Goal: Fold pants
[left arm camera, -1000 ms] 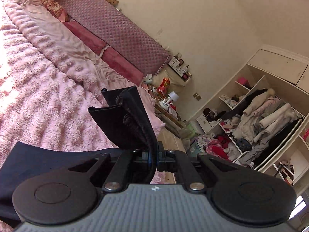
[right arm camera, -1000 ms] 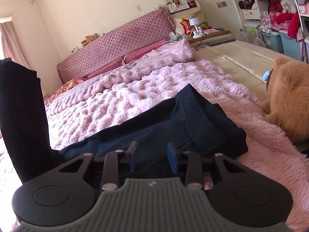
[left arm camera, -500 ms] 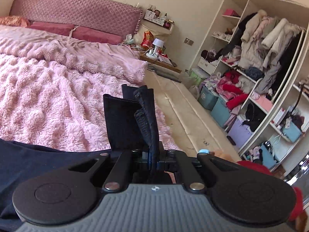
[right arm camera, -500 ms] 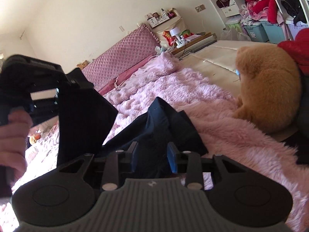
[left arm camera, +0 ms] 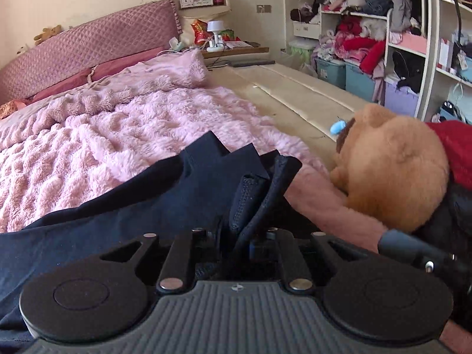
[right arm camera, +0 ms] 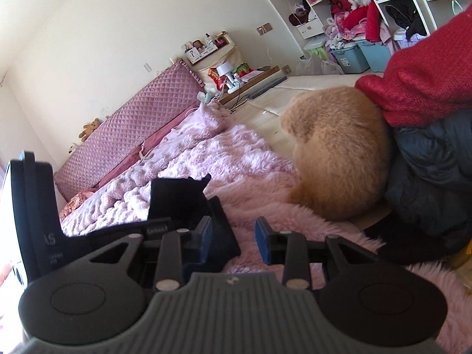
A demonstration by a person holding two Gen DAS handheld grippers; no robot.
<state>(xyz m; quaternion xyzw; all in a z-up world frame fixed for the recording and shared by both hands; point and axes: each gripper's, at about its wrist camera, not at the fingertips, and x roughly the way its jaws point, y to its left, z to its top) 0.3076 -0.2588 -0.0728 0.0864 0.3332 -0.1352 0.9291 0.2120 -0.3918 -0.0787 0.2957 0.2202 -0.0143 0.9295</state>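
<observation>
Basically a release step: left gripper [left arm camera: 236,236] has carried the hem end of the navy pants [left arm camera: 132,203] over onto the rest of the garment, which lies on the pink fluffy blanket [left arm camera: 118,129], just left of the brown teddy bear [left arm camera: 392,165]. Its jaws have just been opening; the hem fabric sits between them, slack, pads no longer squeezing as far as I can tell. To do it well, I'd finish spreading the jaws fully, back out low and straight so the hem doesn't drag along, and check that the edges line up with the layer beneath before pressing flat.

Right gripper [right arm camera: 234,243] hovers with fingers spread and nothing between them, over the blanket beside the pants' corner [right arm camera: 177,194], teddy bear [right arm camera: 339,153] just beyond to the right. It could pin the fold while the left one pulls away.

Versus the earlier frames: the left jaws were clamped hard on the hem, held up in the air with the headboard behind; now the hem is down on the lower layer near the teddy bear and the grip has loosened. Right jaws same width, view swung toward the bear.
</observation>
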